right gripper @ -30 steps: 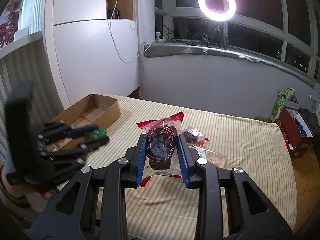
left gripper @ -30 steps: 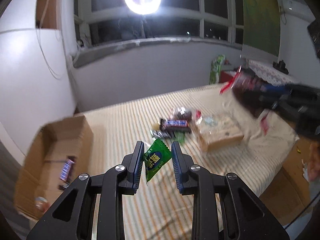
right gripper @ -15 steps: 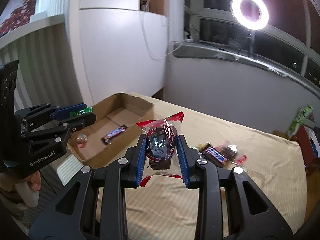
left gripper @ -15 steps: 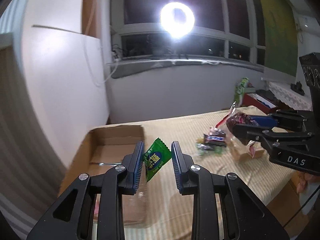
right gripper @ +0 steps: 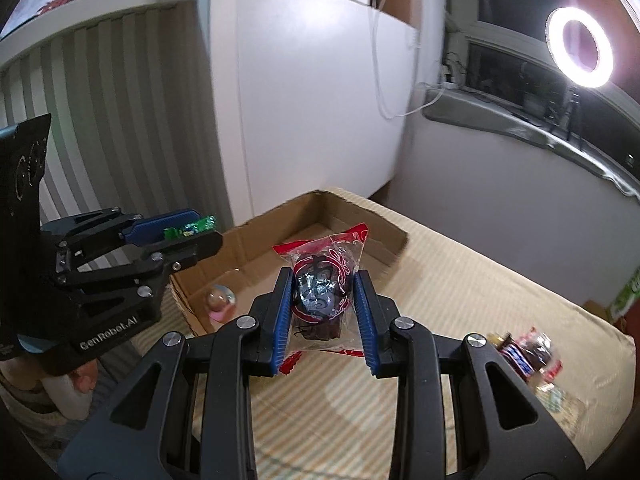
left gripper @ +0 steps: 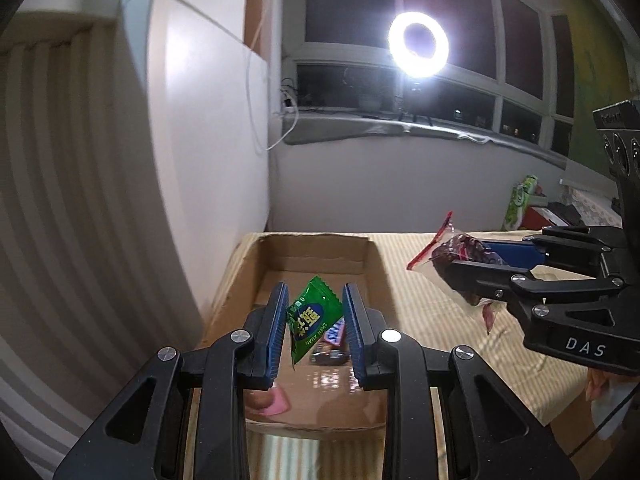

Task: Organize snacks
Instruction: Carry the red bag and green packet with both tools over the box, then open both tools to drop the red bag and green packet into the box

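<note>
My left gripper (left gripper: 315, 312) is shut on a green snack packet (left gripper: 314, 318) and holds it above the open cardboard box (left gripper: 372, 264). My right gripper (right gripper: 323, 300) is shut on a clear red-edged bag of dark snack (right gripper: 322, 296), held above the striped bed just right of the box (right gripper: 384, 232). In the box lie a Snickers bar (left gripper: 334, 330) and a pink round sweet (right gripper: 220, 300). The right gripper (left gripper: 444, 264) shows at the right of the left wrist view; the left gripper (right gripper: 208, 232) shows at the left of the right wrist view.
More snacks, among them a Snickers bar (right gripper: 520, 356), lie on the striped bed cover (right gripper: 460, 300) at the right. A white cabinet (right gripper: 304, 100) and a wall stand behind the box. A ring light (left gripper: 418, 44) shines at the window.
Both grippers have swung left from the snack pile to the cardboard box, each still holding its packet. The left gripper now hangs over the box.
</note>
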The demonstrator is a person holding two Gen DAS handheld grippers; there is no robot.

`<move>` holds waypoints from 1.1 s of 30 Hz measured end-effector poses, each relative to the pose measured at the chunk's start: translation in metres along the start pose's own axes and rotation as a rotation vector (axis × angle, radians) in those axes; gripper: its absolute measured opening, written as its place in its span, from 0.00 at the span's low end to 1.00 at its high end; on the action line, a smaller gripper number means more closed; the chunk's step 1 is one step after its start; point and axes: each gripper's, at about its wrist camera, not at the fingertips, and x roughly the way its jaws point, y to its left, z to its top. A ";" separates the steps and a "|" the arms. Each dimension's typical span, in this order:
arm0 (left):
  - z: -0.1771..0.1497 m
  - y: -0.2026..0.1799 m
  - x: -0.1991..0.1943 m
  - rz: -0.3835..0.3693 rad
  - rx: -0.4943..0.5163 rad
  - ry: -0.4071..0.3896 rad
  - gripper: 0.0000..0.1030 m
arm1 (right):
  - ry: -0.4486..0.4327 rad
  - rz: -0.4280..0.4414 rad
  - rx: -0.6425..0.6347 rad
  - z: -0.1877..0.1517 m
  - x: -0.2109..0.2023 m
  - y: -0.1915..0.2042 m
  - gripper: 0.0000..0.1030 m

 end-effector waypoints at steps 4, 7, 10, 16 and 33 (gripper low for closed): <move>-0.006 0.010 0.012 0.013 -0.020 0.024 0.25 | 0.018 0.033 -0.015 0.007 0.025 0.007 0.30; -0.012 0.015 0.023 0.018 -0.033 0.052 0.25 | 0.033 0.049 -0.017 0.010 0.043 0.005 0.30; -0.017 0.017 0.034 0.022 -0.043 0.079 0.25 | 0.048 0.067 -0.019 0.011 0.062 0.002 0.30; -0.023 0.020 0.053 0.022 -0.059 0.121 0.25 | 0.059 0.091 -0.022 0.016 0.086 -0.004 0.30; -0.027 0.023 0.054 0.065 -0.063 0.130 0.56 | 0.035 0.061 -0.015 0.011 0.074 -0.013 0.46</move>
